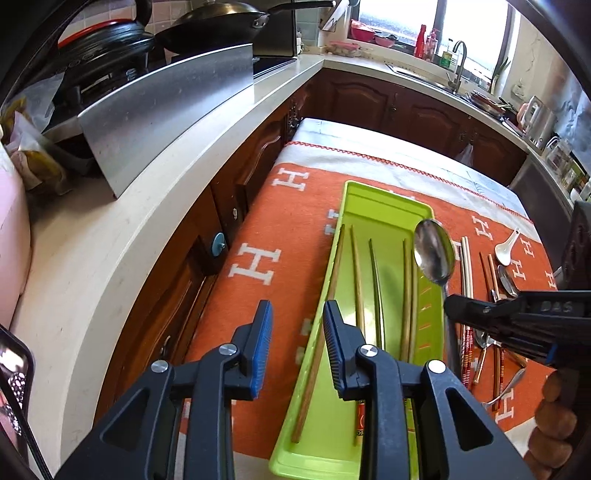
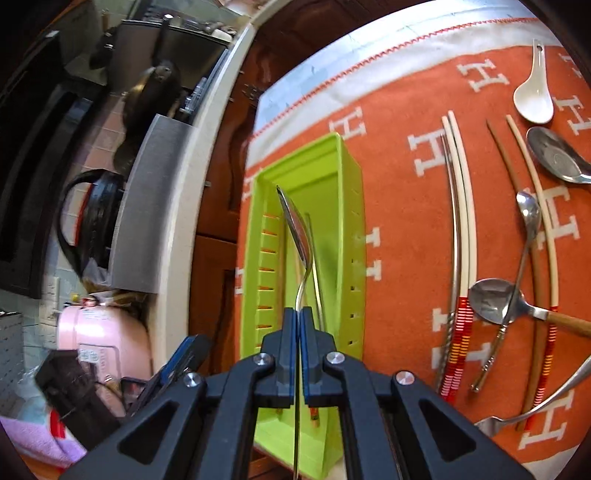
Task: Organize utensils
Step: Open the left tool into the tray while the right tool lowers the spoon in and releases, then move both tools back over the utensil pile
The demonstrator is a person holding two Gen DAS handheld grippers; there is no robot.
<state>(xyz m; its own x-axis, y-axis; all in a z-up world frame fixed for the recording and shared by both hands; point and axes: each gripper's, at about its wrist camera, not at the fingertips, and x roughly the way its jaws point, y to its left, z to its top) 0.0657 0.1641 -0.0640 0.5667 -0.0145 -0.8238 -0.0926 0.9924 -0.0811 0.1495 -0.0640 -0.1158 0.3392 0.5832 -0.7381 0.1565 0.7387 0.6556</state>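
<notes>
A lime green tray [image 1: 388, 203] lies lengthwise on an orange cloth [image 1: 258, 221] and holds several wooden chopsticks [image 1: 358, 280]. My left gripper [image 1: 297, 332] hovers above the tray's near left rim, open, with nothing between its blue pads. My right gripper [image 2: 299, 314] is shut on the thin handle of a metal spoon [image 2: 295, 221]. The spoon's bowl hangs over the tray [image 2: 347, 177]. In the left wrist view the same spoon [image 1: 434, 254] stands above the tray's right edge, and the right gripper [image 1: 454, 306] reaches in from the right.
Right of the tray, loose utensils lie on the cloth: a white ceramic spoon [image 2: 532, 96], white chopsticks [image 2: 461, 206], brown chopsticks [image 2: 517, 192] and several metal spoons [image 2: 491, 299]. A kitchen counter [image 1: 110, 240] with a steel plate [image 1: 166, 110] and a wok [image 1: 218, 26] runs along the left.
</notes>
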